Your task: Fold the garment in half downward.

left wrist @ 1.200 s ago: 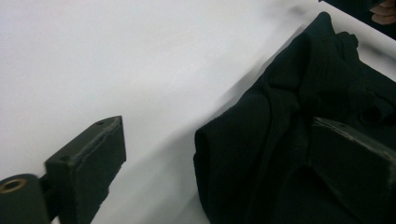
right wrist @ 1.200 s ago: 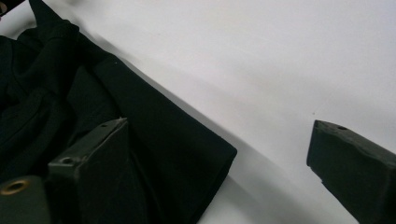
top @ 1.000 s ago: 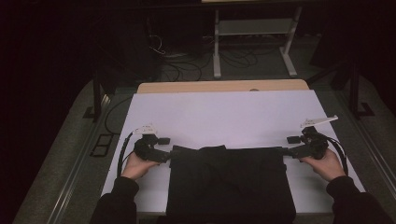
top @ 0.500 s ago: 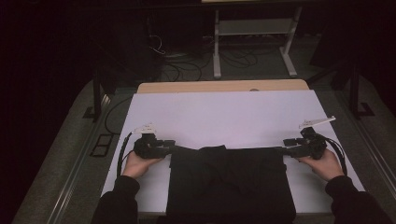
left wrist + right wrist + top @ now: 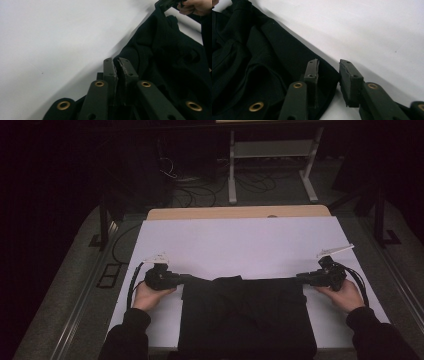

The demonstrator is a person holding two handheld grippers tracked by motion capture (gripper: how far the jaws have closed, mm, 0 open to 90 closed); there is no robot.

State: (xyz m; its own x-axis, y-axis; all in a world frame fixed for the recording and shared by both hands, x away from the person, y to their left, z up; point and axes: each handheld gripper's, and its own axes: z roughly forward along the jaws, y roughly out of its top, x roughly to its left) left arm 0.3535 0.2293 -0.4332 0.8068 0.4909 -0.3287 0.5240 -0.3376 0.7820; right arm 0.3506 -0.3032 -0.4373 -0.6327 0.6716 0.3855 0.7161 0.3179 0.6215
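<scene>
From the high view, a black folded cloth garment lies on the near half of the white-covered worktop, with the left gripper and right gripper at its 2 far corners. In the left gripper view, the jaws are pinched tight on a corner of the fabric. In the right gripper view, the jaws stand apart around the corner's edge, gripping nothing — a lift now would likely raise 1 side only and skew the fold.

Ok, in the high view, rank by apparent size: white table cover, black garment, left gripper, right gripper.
1. white table cover
2. black garment
3. left gripper and right gripper: these look alike, so no ranking between them.
</scene>
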